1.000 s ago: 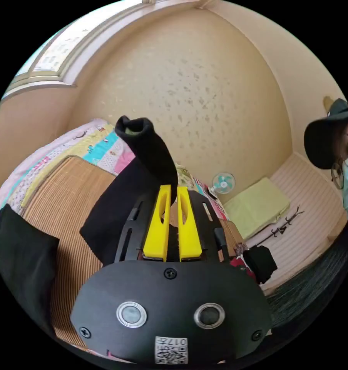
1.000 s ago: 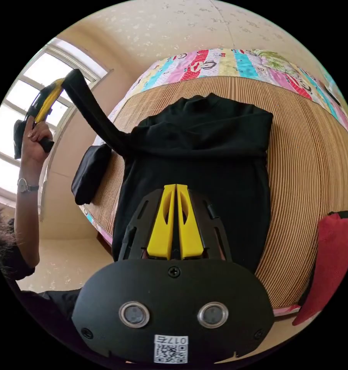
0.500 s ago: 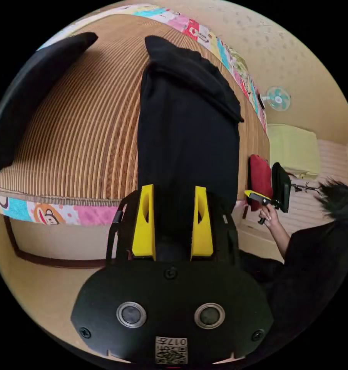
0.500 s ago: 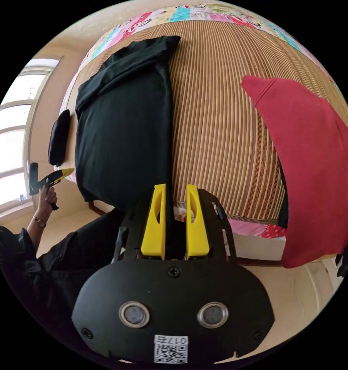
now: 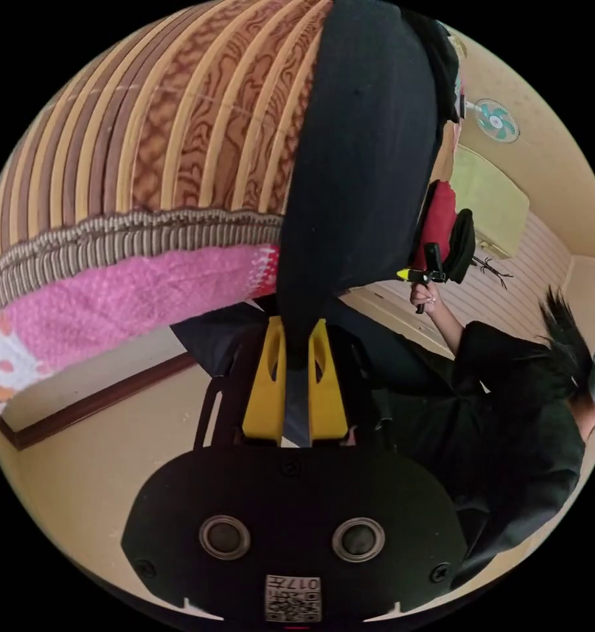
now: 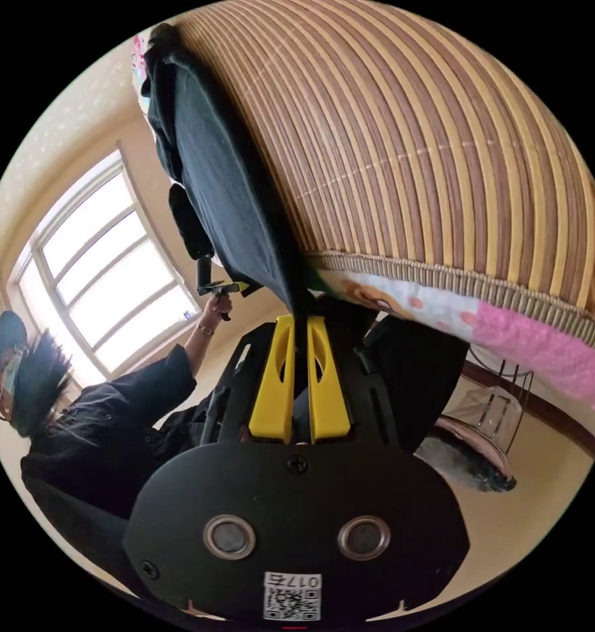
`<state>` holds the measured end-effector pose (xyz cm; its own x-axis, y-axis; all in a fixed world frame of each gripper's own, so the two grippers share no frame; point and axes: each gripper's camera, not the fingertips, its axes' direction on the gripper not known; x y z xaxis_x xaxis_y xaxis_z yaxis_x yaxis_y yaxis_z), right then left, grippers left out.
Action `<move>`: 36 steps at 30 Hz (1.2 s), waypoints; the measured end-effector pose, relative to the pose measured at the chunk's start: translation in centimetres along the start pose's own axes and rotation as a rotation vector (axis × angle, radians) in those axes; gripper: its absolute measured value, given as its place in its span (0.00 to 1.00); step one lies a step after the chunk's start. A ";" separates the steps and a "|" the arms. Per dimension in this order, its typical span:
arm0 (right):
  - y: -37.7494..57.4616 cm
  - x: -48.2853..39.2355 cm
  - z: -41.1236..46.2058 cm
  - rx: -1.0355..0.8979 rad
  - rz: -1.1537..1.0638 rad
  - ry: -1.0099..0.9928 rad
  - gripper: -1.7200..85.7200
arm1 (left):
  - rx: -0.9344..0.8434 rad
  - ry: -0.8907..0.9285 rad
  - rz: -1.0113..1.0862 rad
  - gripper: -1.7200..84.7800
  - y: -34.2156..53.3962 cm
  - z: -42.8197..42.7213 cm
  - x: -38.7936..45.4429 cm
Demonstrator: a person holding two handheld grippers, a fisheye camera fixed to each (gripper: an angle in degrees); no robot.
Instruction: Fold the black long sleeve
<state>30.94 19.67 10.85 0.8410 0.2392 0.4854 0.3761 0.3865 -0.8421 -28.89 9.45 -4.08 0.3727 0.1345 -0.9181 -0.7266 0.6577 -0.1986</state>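
1. Left tongs [image 5: 295, 349] and right tongs [image 6: 301, 342] each pinch the hem of the black long sleeve [image 5: 363, 158] between nearly closed jaws.
2. Judged risk: uneven pulling could drag the shirt off the bed's woven mat [image 6: 442, 151] or skew the fold.
3. From both tongs, the shirt stretches away across the mat, its hem overhanging the bed edge.

Your left gripper view sits low and very close at the near edge of the woven mat [image 5: 179, 125], facing far along the bed and rightward to your other hand. Your right gripper view, equally low and close at that edge, faces leftward toward the window [image 6: 106, 276]. Both share the black long sleeve [image 5: 363, 151] and mat.
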 end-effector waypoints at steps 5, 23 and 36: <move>6.9 -5.0 -5.2 0.220 -0.272 -0.359 0.05 | 0.193 0.469 0.212 0.08 6.7 -4.0 4.0; -20.2 -31.8 -2.9 0.685 -0.499 0.431 0.09 | 1.126 0.121 0.028 0.19 -8.4 -24.7 11.2; -21.5 -29.1 27.5 0.468 -0.745 1.289 0.03 | 1.276 0.316 -0.441 0.13 -1.7 -11.7 2.1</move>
<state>-12.30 28.87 21.35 0.3728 -0.9278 0.0162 0.9004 0.3575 -0.2478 -33.61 -0.01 -9.68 0.1617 -0.3183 -0.9341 0.5043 0.8403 -0.1990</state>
